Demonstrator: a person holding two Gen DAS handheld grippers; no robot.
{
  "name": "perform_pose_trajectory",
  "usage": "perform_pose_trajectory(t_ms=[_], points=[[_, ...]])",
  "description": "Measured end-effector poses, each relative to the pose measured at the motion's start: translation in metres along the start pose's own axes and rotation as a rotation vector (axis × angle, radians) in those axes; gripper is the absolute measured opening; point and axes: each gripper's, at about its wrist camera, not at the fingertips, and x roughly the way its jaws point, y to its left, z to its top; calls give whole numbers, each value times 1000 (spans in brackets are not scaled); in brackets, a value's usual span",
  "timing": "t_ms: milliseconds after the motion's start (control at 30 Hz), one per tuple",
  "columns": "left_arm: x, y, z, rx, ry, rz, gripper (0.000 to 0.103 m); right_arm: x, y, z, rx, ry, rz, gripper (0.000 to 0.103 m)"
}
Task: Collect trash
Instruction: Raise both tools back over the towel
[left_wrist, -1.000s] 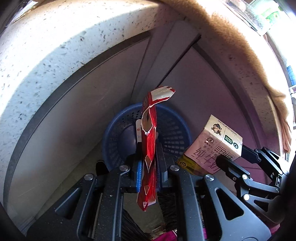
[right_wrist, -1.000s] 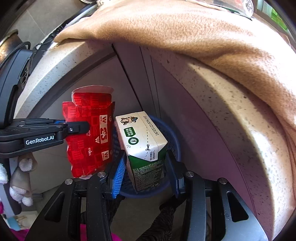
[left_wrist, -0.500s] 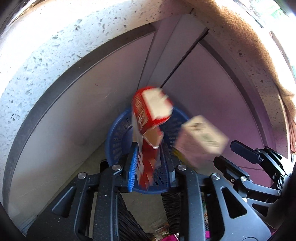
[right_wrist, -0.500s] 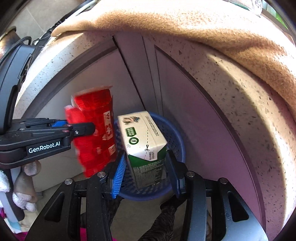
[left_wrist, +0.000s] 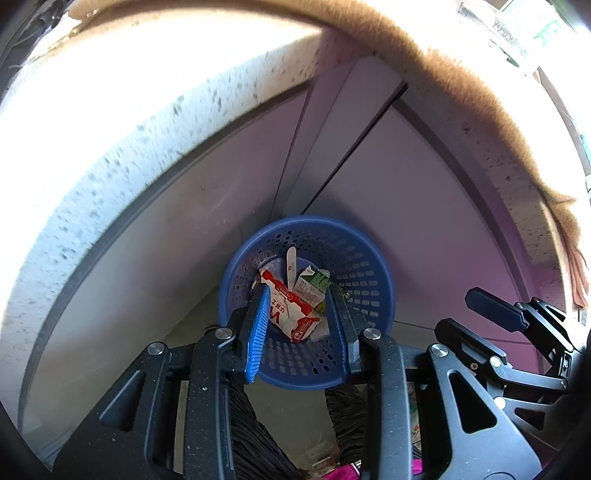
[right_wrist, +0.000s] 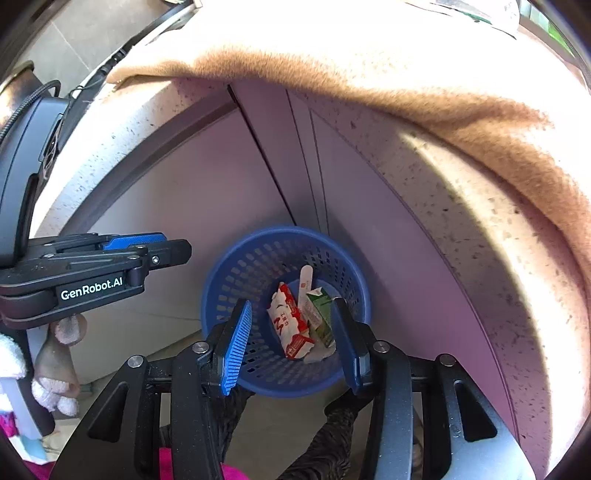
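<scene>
A blue mesh basket stands on the floor in a cabinet corner. Inside it lie a red and white carton, a green and white milk carton and a white stick. My left gripper is open and empty above the basket; it also shows from the side in the right wrist view. My right gripper is open and empty above the basket; it shows at the right of the left wrist view.
Speckled stone countertop edges overhang the pale cabinet doors. A brown fuzzy cloth drapes over the counter. A plush toy hangs at the left. Dark patterned fabric is below the grippers.
Both grippers opened. The red carton fell from the left gripper and the green milk carton from the right gripper into the blue basket.
</scene>
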Motion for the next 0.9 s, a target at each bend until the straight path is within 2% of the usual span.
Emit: perform_pose_trajectory(t_ms=[267,333,367,433,600,667,733,800,900], points=[[-40,-4,10,8,-52,-28,31,-37,-8,6,5,-49,69,43],[-51,-6,16,10,-73,-38,35,-48,-9,7,8,-70,88,44],[-58,-7,19,12,-87,-39,39,-53,-10,6,9,-83,96,47],[-70,-9,26,14,-113,-44,40,-68,-12,7,11,-108,110,53],[-96,-18,51,28,-154,-74,41,-103,-21,10,2,-168,127,54],[-103,-22,62,26,-163,-87,49,-117,-28,14,2,-194,127,54],[-111,-28,76,27,-171,-117,55,-130,-36,20,3,-220,125,57],[-118,-36,92,35,-189,-117,56,-146,-45,27,6,-252,118,64],[-129,-50,115,34,-207,-135,57,-165,-56,40,22,-300,108,65]])
